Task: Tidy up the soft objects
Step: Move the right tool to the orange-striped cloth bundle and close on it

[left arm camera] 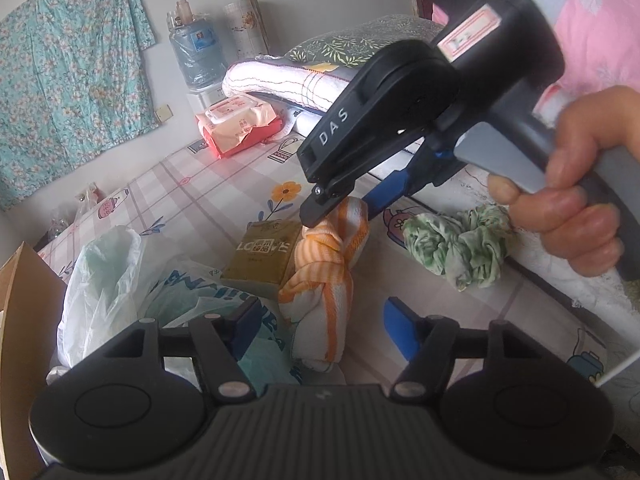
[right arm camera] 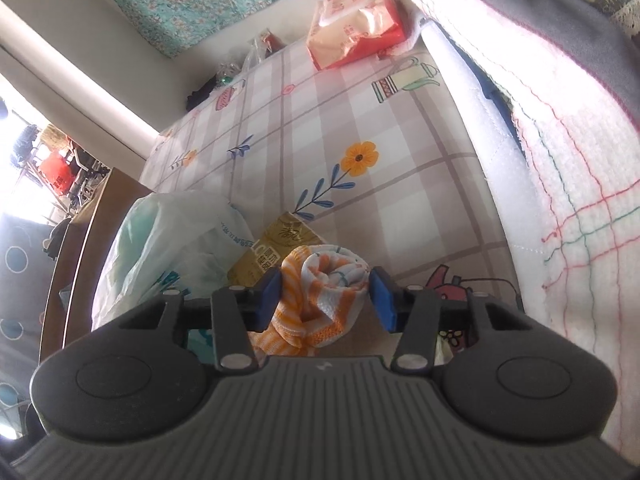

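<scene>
An orange-and-white striped towel (left arm camera: 324,264), rolled and knotted, lies on the checked bed sheet (left arm camera: 208,184). My right gripper (left arm camera: 340,208), held by a hand (left arm camera: 580,200), comes down on the towel's far end. In the right wrist view its blue pads (right arm camera: 382,300) touch both sides of the towel roll (right arm camera: 324,280), so the right gripper (right arm camera: 326,298) is shut on it. My left gripper (left arm camera: 324,328) is open around the towel's near end, and gaps show on both sides. A crumpled green-and-white cloth (left arm camera: 456,244) lies to the right of the towel.
A yellow-brown tissue box (left arm camera: 260,252) touches the towel's left side. Plastic bags (left arm camera: 104,280) and a cardboard flap (left arm camera: 24,312) lie further left. A wet-wipes pack (left arm camera: 236,120) and a folded white quilt (left arm camera: 288,80) sit at the far end of the bed.
</scene>
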Demonstrator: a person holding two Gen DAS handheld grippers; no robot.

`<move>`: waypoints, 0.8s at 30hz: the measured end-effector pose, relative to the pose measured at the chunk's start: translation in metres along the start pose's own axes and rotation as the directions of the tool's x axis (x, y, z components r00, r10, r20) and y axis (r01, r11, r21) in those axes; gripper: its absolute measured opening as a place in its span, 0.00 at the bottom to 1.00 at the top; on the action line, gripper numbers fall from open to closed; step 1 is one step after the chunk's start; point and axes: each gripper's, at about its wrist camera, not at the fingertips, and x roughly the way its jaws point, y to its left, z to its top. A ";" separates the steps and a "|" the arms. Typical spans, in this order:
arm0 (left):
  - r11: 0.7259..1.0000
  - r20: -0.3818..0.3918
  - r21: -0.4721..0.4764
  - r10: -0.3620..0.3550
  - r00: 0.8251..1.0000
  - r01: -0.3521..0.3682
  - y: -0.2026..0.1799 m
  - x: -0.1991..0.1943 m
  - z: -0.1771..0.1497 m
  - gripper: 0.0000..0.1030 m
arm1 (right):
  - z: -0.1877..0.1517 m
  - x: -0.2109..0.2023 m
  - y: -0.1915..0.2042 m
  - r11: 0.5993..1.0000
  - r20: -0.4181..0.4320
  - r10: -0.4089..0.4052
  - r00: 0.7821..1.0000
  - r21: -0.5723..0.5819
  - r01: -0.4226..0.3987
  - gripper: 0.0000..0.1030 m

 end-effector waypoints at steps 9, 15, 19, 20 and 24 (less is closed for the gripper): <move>0.999 0.067 -0.008 -0.031 0.997 0.032 -0.003 -0.027 -0.005 0.56 | -0.029 -0.087 0.051 0.983 0.099 0.043 0.994 -0.180 -0.024 0.28; 0.998 0.148 -0.044 -0.033 0.988 0.040 0.002 -0.056 -0.007 0.41 | -0.046 -0.123 0.079 0.972 0.139 0.039 0.989 -0.234 -0.005 0.27; 0.996 0.202 -0.080 -0.027 0.979 0.044 0.011 -0.085 -0.013 0.40 | -0.057 -0.144 0.108 0.958 0.159 0.073 0.984 -0.284 -0.025 0.27; 0.995 0.215 -0.091 -0.019 0.976 0.039 0.015 -0.093 -0.015 0.40 | -0.059 -0.149 0.117 0.953 0.165 0.082 0.983 -0.301 -0.029 0.27; 0.988 0.267 -0.156 0.022 0.963 0.021 0.037 -0.131 -0.027 0.39 | -0.069 -0.168 0.161 0.923 0.171 0.143 0.975 -0.379 -0.069 0.26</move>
